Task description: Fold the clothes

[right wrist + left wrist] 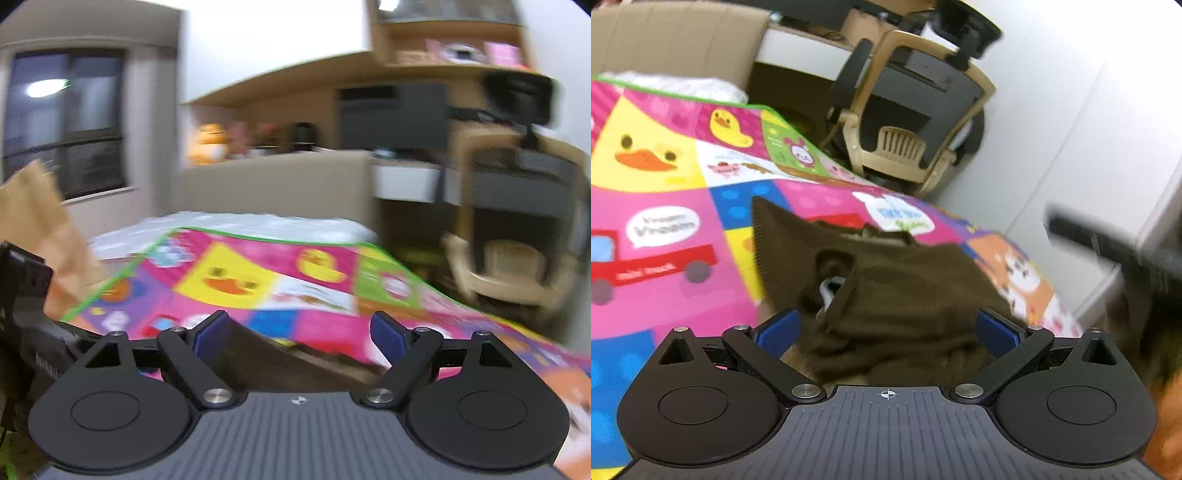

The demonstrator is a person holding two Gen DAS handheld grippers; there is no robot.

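Crumpled dark brown knitted garment (886, 295) lying bunched on a bright cartoon-printed play mat (665, 184) with ducks and a red truck; ribbed hem standing up at its far left edge, something pale grey tucked in a fold near the middle. Left gripper (888, 326) spread wide, blue pads (779, 326) either side of the heap, not pinching it. Right gripper (301, 336) likewise wide apart, low over a flat brown edge of the same garment (258, 354); contact unclear through blur. Beige-framed black mesh office chair (916, 110) beyond the mat
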